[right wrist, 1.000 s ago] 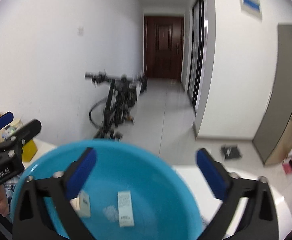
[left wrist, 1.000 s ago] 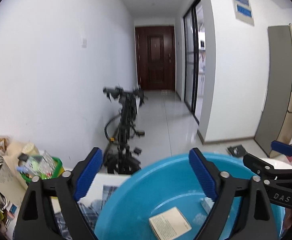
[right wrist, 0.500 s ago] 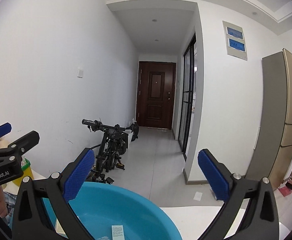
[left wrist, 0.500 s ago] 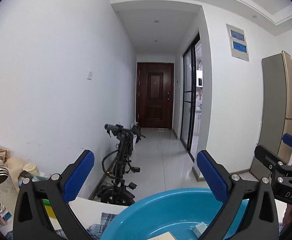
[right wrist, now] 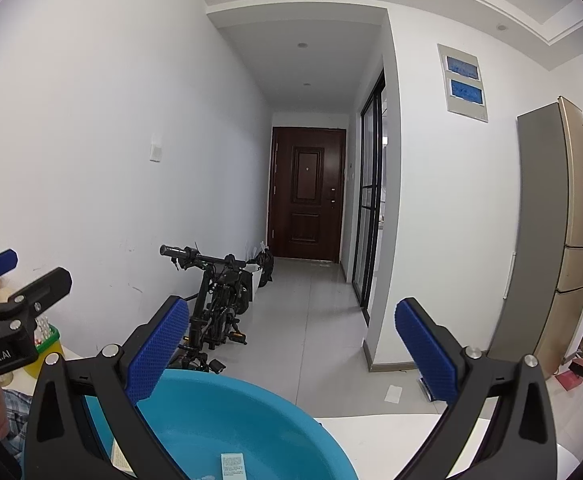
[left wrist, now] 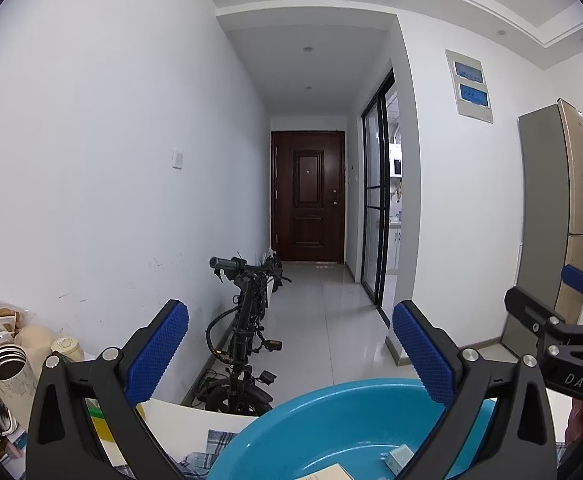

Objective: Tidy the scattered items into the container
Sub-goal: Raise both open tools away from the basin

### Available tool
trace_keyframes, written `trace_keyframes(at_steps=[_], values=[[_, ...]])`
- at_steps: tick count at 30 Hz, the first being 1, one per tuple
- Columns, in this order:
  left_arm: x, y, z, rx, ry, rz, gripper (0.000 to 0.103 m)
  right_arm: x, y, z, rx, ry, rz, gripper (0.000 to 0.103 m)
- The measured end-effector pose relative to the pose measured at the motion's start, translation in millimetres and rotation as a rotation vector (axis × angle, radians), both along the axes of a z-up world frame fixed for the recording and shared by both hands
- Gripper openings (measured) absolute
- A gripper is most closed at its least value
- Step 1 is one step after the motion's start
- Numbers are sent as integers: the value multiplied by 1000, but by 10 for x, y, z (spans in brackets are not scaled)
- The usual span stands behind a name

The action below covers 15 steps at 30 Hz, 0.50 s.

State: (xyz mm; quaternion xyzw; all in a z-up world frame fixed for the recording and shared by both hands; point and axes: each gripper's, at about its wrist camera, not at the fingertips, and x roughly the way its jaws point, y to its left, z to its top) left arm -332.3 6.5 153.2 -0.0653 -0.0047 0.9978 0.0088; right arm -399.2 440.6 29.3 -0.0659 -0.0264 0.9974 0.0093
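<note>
Step in hand: both grippers are hovering level above the blue basin (left wrist: 331,428), looking down the hallway rather than at the table; judging by this, one drop-off is done and the next item is waiting to be found.
Left gripper (left wrist: 291,354): its blue pads are standing wide apart with nothing between them, filling the lower middle of the left wrist view.
Right gripper (right wrist: 293,350): its pads are likewise spread and gripping nothing, in the lower middle of the right wrist view.
Container: the basin is sitting at the bottom edge of both views, under the open jaws, on the white table (left wrist: 195,420).
Already inside: a small pale box (left wrist: 399,456) is lying near the lower right of the left view; a narrow printed carton (right wrist: 233,466) is lying at the bottom centre of the right view.
Left to tidy: cannot tell, since the table is mostly out of frame; clutter with an open steel flask (left wrist: 5,364) is crowding the lower left of the left view.
Doing it well: I would be tipping both wrists down first, so loose items come into sight before reaching.
Risk: the two tools are sitting close together, so working one at a time is looking wise.
</note>
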Motion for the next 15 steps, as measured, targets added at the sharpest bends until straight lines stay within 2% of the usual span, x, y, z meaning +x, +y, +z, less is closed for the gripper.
trace_keyframes(at_steps=[5,15], values=[[55,5,40,11,5,-13,103,77,5,39,-24,16,5,103],[311,18,166,-3,-22,-23,103,321,-74,218,7,-1,14,103]])
